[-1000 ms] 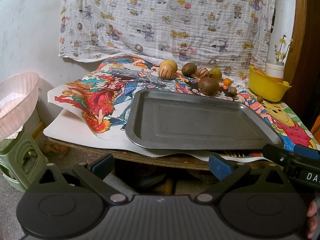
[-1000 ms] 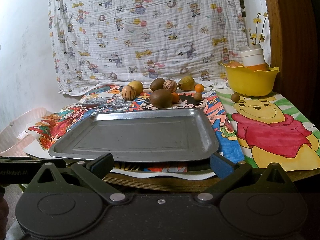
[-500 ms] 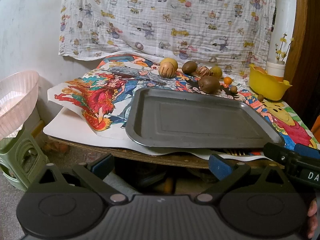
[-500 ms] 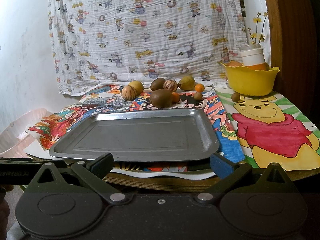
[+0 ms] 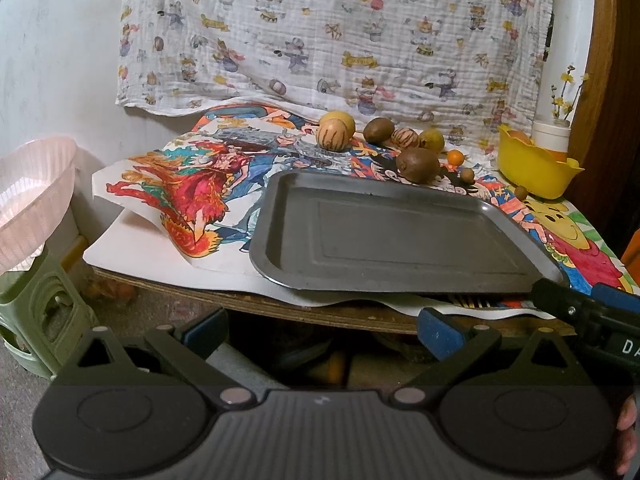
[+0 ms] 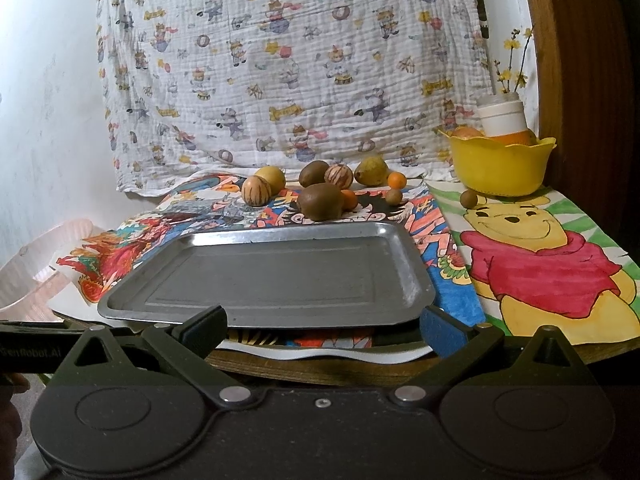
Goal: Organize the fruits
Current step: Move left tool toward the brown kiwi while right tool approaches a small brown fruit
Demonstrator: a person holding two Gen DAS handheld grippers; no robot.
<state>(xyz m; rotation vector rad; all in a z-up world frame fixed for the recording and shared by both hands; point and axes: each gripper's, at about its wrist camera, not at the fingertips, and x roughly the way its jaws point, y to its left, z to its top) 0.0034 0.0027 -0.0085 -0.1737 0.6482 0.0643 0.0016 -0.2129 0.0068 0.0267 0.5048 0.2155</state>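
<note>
An empty grey metal tray (image 5: 400,240) (image 6: 280,276) lies on the low table. Behind it sit several loose fruits: a large brown kiwi (image 5: 418,165) (image 6: 320,201), a striped round fruit (image 5: 331,135) (image 6: 256,191), a yellow fruit (image 6: 272,176), another kiwi (image 6: 313,173), a pear (image 6: 371,171) and small oranges (image 6: 397,179). My left gripper (image 5: 322,330) is open and empty below the table's front edge. My right gripper (image 6: 324,326) is open and empty at the tray's near rim. The right gripper's body shows in the left wrist view (image 5: 588,312).
A yellow bowl (image 6: 502,166) with oranges and a white jar stands at the back right. A pink basket (image 5: 32,196) rests on a green stool (image 5: 36,320) left of the table. Coloured drawings cover the table; a patterned cloth hangs behind.
The left wrist view has lifted slightly, so the table sits a little lower in the frame. Both grippers stay open and the fruits have not moved.
</note>
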